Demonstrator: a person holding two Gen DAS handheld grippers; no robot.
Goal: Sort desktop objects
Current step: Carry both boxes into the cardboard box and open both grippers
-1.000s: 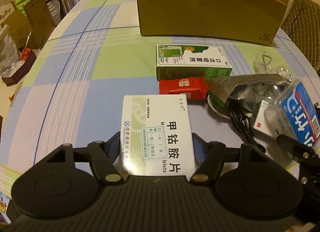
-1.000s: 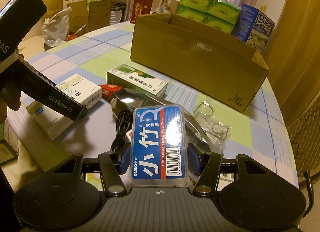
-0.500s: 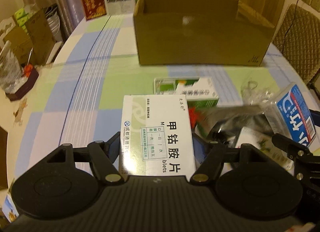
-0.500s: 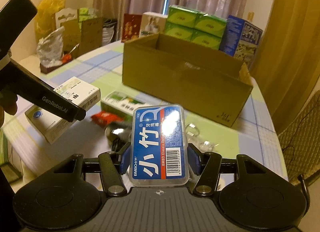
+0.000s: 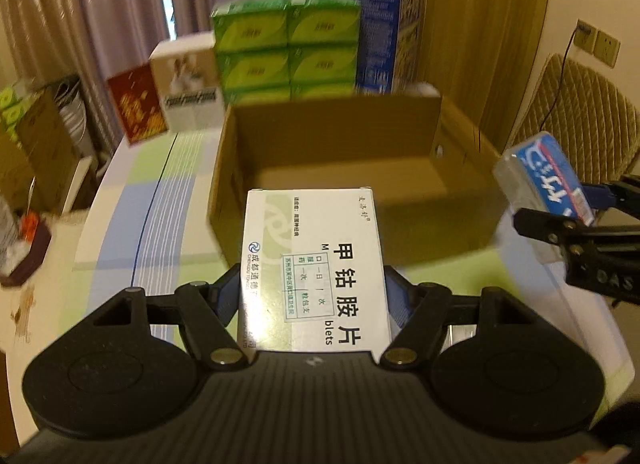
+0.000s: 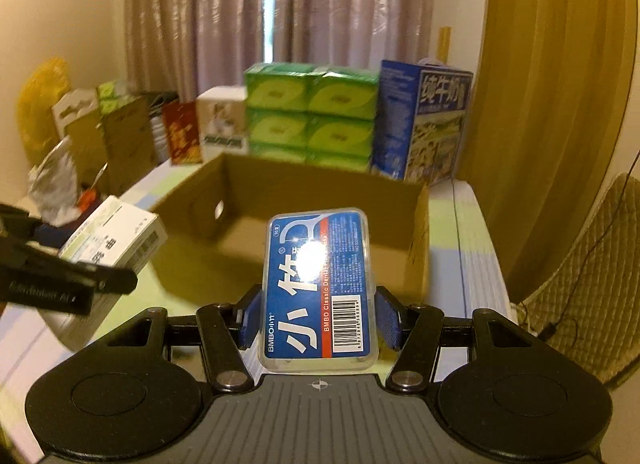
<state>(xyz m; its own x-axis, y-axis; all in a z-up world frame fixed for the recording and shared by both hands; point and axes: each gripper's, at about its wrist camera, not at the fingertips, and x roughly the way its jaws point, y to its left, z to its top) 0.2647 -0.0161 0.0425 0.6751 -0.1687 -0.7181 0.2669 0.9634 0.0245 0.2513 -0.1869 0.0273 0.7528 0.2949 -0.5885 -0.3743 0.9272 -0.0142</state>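
Observation:
My left gripper [image 5: 314, 296] is shut on a white medicine box [image 5: 312, 260], held in the air in front of the open brown cardboard box [image 5: 456, 131]. My right gripper [image 6: 318, 318] is shut on a blue dental floss pick case [image 6: 320, 284], also raised and facing the cardboard box [image 6: 192, 199]. In the left wrist view the floss case [image 5: 548, 175] and the right gripper show at the right edge. In the right wrist view the medicine box [image 6: 116, 236] and the left gripper's dark finger appear at the left. The cardboard box's inside looks bare.
Behind the cardboard box stand stacked green cartons [image 6: 312, 111], a blue milk carton [image 6: 424, 119], a white box [image 5: 188, 87] and a red card [image 5: 138, 103]. The checked tablecloth [image 5: 152, 203] runs left of the box. A woven chair [image 5: 576, 119] stands at the right.
Both grippers have risen with their loads and moved toward the cardboard box, so I now look into it. The items left on the table have dropped out of view.

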